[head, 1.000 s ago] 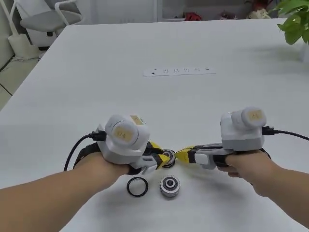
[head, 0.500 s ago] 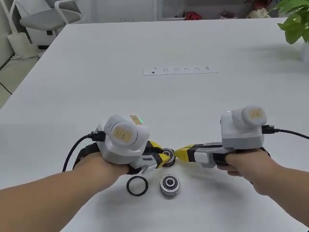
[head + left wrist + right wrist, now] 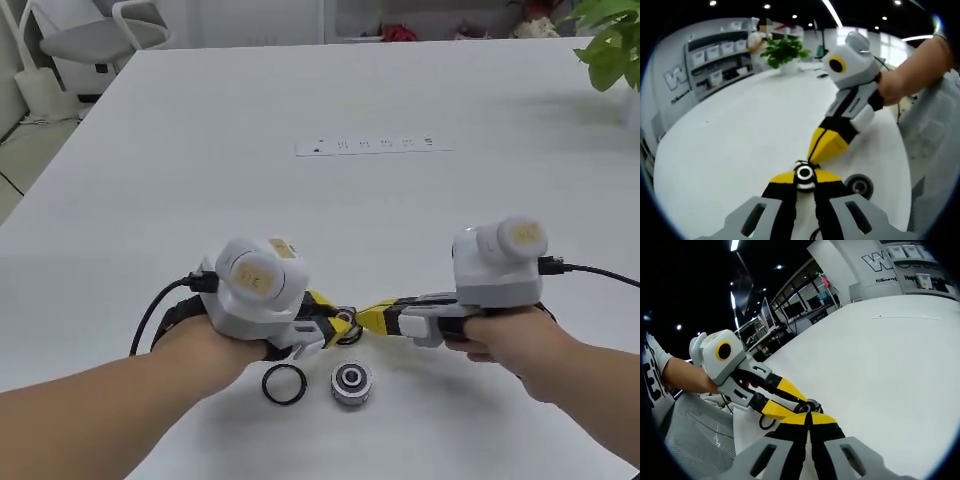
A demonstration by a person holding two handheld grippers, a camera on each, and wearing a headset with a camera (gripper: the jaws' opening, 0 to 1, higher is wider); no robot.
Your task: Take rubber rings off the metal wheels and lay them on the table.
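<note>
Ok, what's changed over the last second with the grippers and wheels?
The right gripper edged in toward the left gripper, its yellow tips now against the small metal wheel clamped in the left jaws. Nothing taken or released. The black rubber ring and bare metal wheel lie unmoved on the white table.

The table [image 3: 400, 80] is white, the rubber ring [image 3: 267, 386] black, the wheel [image 3: 351, 383] silver-grey, the jaws yellow and black.

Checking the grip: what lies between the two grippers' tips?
A small metal wheel, clamped in the left gripper's jaws, with the right gripper's closed tips against it. The left gripper view shows this.
</note>
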